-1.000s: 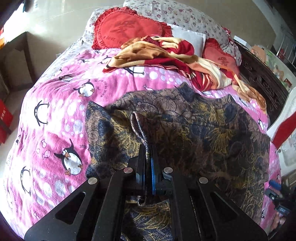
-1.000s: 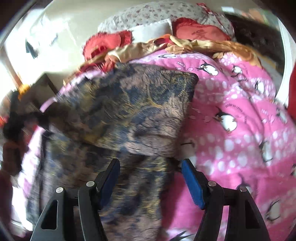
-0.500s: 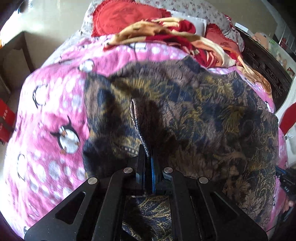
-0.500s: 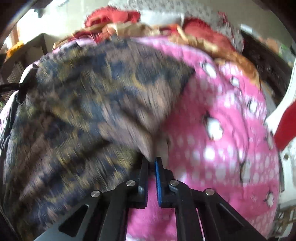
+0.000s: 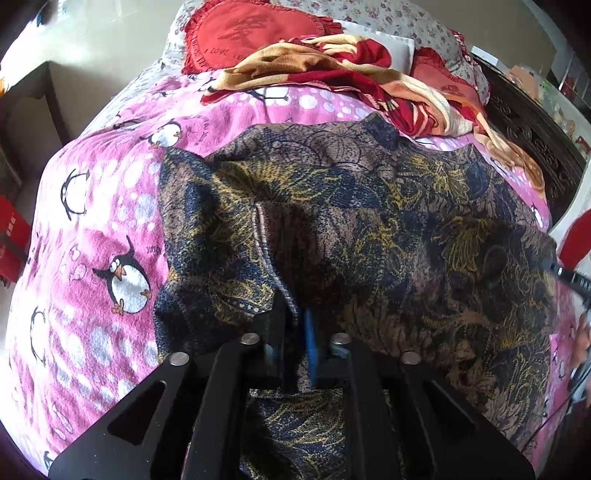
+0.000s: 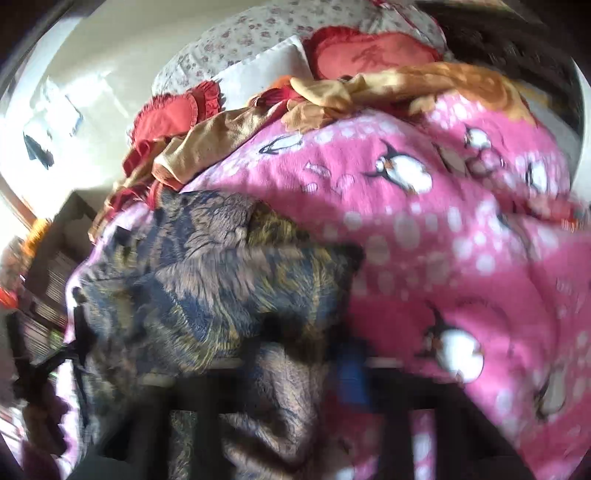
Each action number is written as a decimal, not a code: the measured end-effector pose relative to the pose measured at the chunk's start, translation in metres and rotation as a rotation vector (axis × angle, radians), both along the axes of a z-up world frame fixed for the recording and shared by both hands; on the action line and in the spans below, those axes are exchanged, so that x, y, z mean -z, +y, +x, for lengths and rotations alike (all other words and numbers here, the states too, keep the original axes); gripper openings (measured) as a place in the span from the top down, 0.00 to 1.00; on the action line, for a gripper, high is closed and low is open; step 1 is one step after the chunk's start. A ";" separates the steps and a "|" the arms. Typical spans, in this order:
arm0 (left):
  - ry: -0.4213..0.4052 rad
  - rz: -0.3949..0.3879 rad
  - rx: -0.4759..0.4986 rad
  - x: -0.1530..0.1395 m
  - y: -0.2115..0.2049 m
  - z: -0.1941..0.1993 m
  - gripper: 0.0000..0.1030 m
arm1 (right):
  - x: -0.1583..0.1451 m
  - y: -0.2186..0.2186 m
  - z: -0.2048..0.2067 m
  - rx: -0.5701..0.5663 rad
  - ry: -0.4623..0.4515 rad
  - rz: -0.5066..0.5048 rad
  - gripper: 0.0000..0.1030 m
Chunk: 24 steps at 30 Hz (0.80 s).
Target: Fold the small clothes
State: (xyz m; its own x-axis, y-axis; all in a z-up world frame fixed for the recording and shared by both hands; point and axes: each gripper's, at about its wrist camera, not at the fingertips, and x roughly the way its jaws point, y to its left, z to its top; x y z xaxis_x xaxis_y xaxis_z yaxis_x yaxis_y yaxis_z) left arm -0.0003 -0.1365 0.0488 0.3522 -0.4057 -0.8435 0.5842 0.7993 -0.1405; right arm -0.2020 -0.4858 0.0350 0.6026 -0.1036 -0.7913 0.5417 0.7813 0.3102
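A dark garment [image 5: 369,229] with a blue, brown and gold pattern lies spread on the pink penguin blanket [image 5: 110,229]. My left gripper [image 5: 293,328] stands at its near edge. Its jaws are opening, and a raised hem fold of the garment sits in the narrow gap between the pads. The right wrist view is blurred. There the garment [image 6: 207,288] is bunched at the left and drapes over my right gripper [image 6: 332,369], which is shut on its edge. One blue pad [image 6: 354,373] shows; the other finger is hidden under cloth.
Red heart cushions [image 5: 251,33] and a crumpled red and tan blanket [image 5: 351,74] lie at the head of the bed. A dark carved bed frame [image 5: 532,129] runs along the right. Floor and a dark cabinet [image 5: 29,107] are at the left.
My right gripper closed on the garment's edge and swept sideways with it, bunching the cloth. My left gripper stayed in place and its jaws parted a little around the hem fold.
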 end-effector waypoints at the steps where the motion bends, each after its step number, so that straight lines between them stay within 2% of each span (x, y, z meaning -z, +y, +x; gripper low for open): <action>1: -0.001 -0.002 0.002 0.001 0.000 0.000 0.77 | -0.005 0.001 0.000 -0.002 -0.002 -0.028 0.95; 2: 0.003 -0.003 -0.005 0.004 -0.001 0.002 0.70 | -0.010 0.004 0.002 -0.004 0.017 -0.078 0.96; 3: 0.012 -0.002 -0.013 0.008 -0.001 0.004 0.67 | -0.011 0.004 0.006 -0.003 0.043 -0.127 0.96; 5: 0.033 0.000 -0.028 0.016 -0.004 0.009 0.65 | 0.000 -0.002 0.015 0.016 0.115 -0.188 0.96; 7: 0.030 -0.003 -0.032 0.015 -0.004 0.009 0.65 | 0.004 -0.008 0.012 0.028 0.111 -0.164 0.96; 9: 0.017 -0.003 -0.025 0.009 0.000 0.007 0.65 | -0.002 -0.014 0.000 0.063 0.060 -0.102 0.94; 11: -0.009 0.003 -0.024 0.005 0.005 0.005 0.65 | -0.008 -0.015 -0.017 0.073 0.032 -0.027 0.84; 12: -0.020 0.007 -0.027 0.004 0.008 0.004 0.65 | -0.010 -0.011 -0.023 0.053 0.025 -0.008 0.71; 14: -0.022 0.012 -0.039 0.005 0.013 0.007 0.65 | -0.011 0.006 -0.035 0.002 0.046 -0.014 0.58; 16: 0.002 0.020 -0.061 0.011 0.016 0.012 0.65 | -0.006 0.025 -0.044 -0.039 0.086 -0.048 0.58; 19: 0.021 0.005 -0.086 0.011 0.021 0.015 0.65 | 0.017 0.045 -0.047 -0.078 0.213 -0.137 0.58; 20: 0.018 0.007 -0.087 0.008 0.023 0.012 0.65 | 0.021 0.047 -0.047 -0.079 0.216 -0.152 0.58; 22: 0.000 0.000 -0.077 -0.001 0.029 0.006 0.65 | 0.014 0.046 -0.047 -0.065 0.221 -0.156 0.58; 24: -0.024 -0.010 -0.067 -0.011 0.039 -0.002 0.65 | -0.005 0.052 -0.044 -0.059 0.213 -0.219 0.58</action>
